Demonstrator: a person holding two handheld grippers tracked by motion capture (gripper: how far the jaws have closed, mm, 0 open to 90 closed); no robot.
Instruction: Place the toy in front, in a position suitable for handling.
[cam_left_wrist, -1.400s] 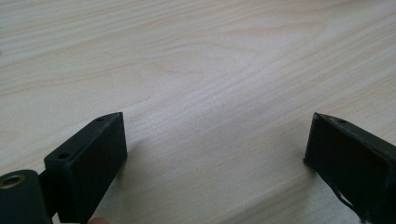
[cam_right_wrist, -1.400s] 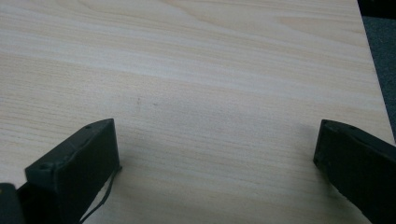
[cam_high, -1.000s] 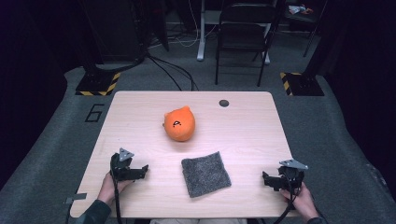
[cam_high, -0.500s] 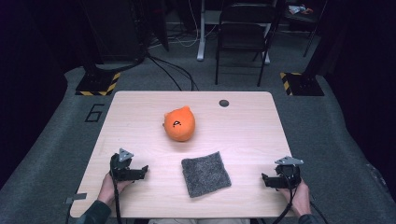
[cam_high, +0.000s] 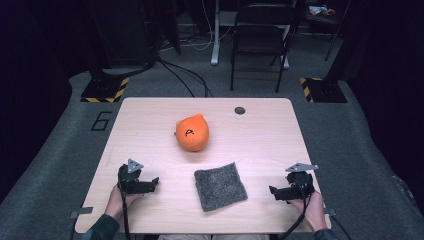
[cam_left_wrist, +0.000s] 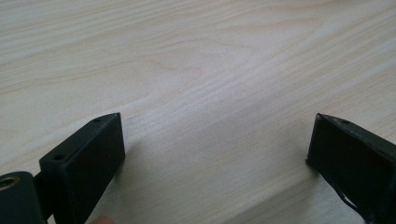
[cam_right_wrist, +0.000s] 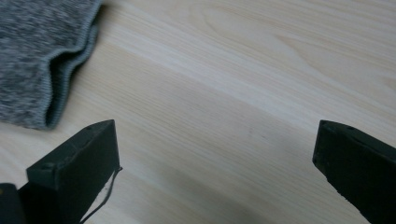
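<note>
A pale wooden bench (cam_high: 150, 130) seen from above, with a person seated at its near edge, forearms coming in from the bottom. Each hand holds a black two-jaw claw. The left claw (cam_high: 156, 182) rests low on the near left of the bench, its jaws standing wide with only bare wood between them. The right claw (cam_high: 272, 192) sits at the near right, pointing inward toward the middle; its jaws have just been moving, dipping and spreading again, and now stand wide with nothing between them.

Between the two claws, on the near middle of the bench, lies a folded grey cloth (cam_high: 220, 185), flat and slightly askew. In the right gripper view its ribbed, folded edge (cam_right_wrist: 51, 93) lies near the claw's tip, just beside it but not touching. Farther back, near the bench's centre, sits an orange soft toy (cam_high: 192, 133), round with a small tuft on top, well apart from the cloth and both claws. A small dark disc (cam_high: 240, 110) lies toward the far edge.

Judging from this, the work has barely begun: nothing is gripped. The right claw seems about to go for the cloth; grasping and handling it are all yet to come.
</note>
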